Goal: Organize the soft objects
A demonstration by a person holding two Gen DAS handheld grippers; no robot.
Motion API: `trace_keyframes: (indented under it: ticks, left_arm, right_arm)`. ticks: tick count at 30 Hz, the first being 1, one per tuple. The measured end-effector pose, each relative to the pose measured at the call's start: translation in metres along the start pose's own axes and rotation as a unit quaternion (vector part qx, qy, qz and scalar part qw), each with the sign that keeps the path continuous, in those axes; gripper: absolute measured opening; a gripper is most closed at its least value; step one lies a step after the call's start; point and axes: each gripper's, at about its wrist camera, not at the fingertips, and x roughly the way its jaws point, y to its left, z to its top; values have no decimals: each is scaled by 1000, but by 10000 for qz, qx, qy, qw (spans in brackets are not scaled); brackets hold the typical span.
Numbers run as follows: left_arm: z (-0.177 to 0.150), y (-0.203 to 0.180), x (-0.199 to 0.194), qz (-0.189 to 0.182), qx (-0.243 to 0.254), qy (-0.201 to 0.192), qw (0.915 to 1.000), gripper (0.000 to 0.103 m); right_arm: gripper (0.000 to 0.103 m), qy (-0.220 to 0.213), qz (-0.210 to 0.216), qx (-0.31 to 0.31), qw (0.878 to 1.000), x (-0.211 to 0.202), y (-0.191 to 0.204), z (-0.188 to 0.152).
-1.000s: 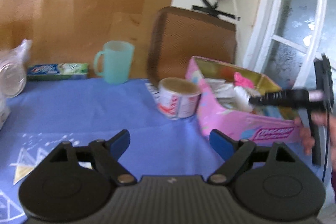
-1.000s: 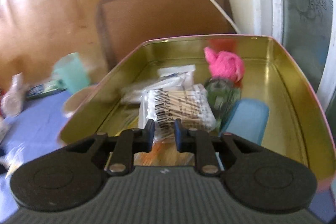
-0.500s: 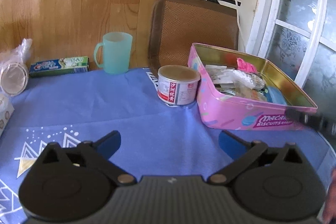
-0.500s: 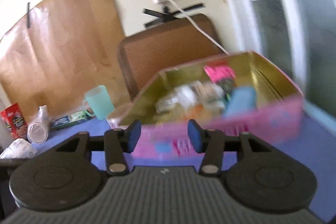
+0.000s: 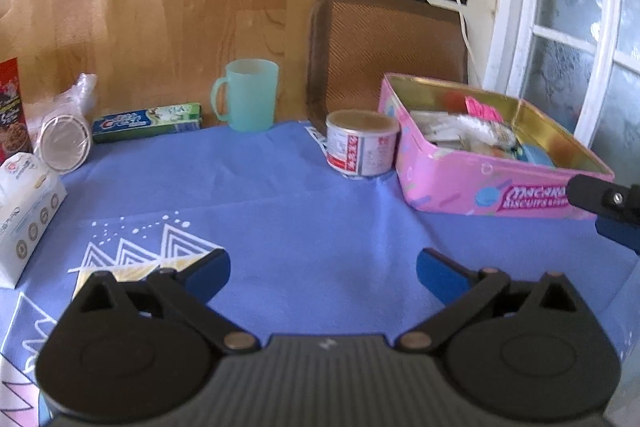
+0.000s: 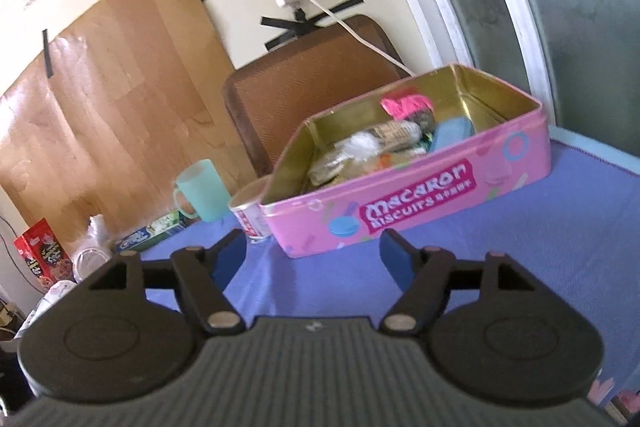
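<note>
Both my claws, left (image 5: 323,269) and right (image 6: 312,253), gape empty. The pink biscuit tin (image 6: 408,205) of soft packets sits at twelve o'clock, a can (image 5: 362,143) touching its left; only my left view shows the tissue box (image 5: 24,211).

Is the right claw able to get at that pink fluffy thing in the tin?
Probably yes: the right claw is open, the pink tin has no lid, and the pink fluffy thing lies uncovered at the far end.

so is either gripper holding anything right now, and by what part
Nothing is held. The left gripper and right gripper are both open and empty above the blue cloth, short of the pink tin.
</note>
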Motion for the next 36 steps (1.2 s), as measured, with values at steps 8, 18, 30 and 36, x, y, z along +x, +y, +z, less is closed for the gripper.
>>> trace_keyframes:
  ticks: [8, 18, 30, 36]
  left_arm:
    - [-5, 8, -4, 167, 8, 25, 9999, 103]
    - [-7, 5, -2, 343, 71, 69, 9994, 103]
    - [-8, -1, 4, 413, 314, 278, 9983, 103]
    - [-9, -3, 7, 447, 367, 424, 9974, 103]
  right_arm:
    - [78, -35, 13, -108, 9999, -1, 14, -6]
    - [82, -72, -108, -63, 9999, 3, 11, -9]
    - [84, -88, -176, 45, 9998, 6, 7, -9]
    - [84, -69, -169, 57, 9998, 7, 7, -10]
